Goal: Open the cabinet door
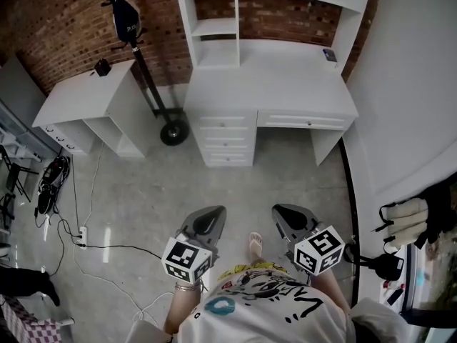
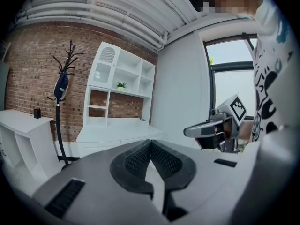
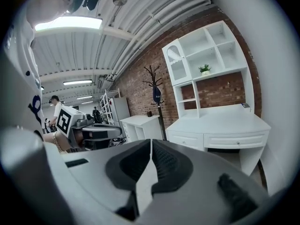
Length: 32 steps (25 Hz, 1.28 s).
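A white desk (image 1: 271, 84) with a shelf unit on top stands against the brick wall, across the floor ahead of me. The unit's top-left compartment has a small arched mesh cabinet door (image 2: 107, 55), also seen in the right gripper view (image 3: 173, 54), and it is closed. My left gripper (image 1: 212, 213) and right gripper (image 1: 284, 211) hang side by side over the concrete floor, well short of the desk. The left gripper's (image 2: 150, 143) jaws meet at the tip with nothing between them. The right gripper's (image 3: 151, 142) jaws are likewise shut and hold nothing.
A drawer stack (image 1: 225, 138) sits under the desk's left half. A coat stand (image 1: 139, 56) with a dark bag stands between the desk and a low white side table (image 1: 86, 98). Cables (image 1: 78, 227) trail on the floor at left. A white wall (image 1: 414, 84) runs along the right.
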Motion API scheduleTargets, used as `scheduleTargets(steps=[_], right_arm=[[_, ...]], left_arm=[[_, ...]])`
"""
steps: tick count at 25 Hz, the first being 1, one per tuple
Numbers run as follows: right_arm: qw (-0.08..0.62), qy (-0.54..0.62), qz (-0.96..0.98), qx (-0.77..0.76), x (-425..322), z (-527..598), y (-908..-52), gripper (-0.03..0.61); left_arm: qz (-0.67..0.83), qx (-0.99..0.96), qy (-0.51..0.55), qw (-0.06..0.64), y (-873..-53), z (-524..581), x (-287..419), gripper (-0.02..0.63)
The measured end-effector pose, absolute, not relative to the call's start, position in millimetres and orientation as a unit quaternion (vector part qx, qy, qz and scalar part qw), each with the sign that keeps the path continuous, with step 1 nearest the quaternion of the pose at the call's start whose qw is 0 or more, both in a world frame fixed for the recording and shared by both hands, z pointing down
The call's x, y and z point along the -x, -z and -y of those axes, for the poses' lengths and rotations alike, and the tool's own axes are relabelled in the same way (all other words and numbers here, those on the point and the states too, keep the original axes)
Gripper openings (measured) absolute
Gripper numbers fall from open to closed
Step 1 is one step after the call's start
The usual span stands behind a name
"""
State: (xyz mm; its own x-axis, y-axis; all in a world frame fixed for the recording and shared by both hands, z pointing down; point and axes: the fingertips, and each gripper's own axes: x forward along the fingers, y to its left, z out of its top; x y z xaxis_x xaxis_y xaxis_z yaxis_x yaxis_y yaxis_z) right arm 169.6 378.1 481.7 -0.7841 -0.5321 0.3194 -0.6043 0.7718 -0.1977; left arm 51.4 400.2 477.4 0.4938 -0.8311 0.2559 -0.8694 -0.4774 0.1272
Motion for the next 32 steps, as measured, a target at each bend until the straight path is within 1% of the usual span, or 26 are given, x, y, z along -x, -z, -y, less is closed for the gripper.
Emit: scheduleTargets(steps=[5,12,19,22,25,32], right_arm=[[0.119,-0.138,0.941,-0.286,-168,-322,-473,0.029],[0.145,-0.139,0.945,-0.259,-175,-260,-480,0.029],[0.145,-0.146,0.946,-0.252,-178,-224,-489,0.029],[0.144,-0.153,0.947,-0.241,-177,-215,-489,0.029],[0.148,-0.153,0.950,-0.229,-168,-205,-487,0.029],[0.145,-0.138,0.952,-0.233,-145,-164,-480,0.029]], left_arm=[[0.510,-0.848,-0.082,0.115,-474,-344,-52,0.014],[0.527,-0.836,-0.090,0.125,-477,-283,-56,0.014],[0.543,-0.828,-0.088,0.114,-475,-246,-53,0.014],[0.542,-0.826,-0.092,0.121,-480,-234,-56,0.014],[0.542,-0.826,-0.095,0.126,-482,-224,-51,0.014],[0.533,-0.834,-0.088,0.113,-478,-178,-28,0.014]])
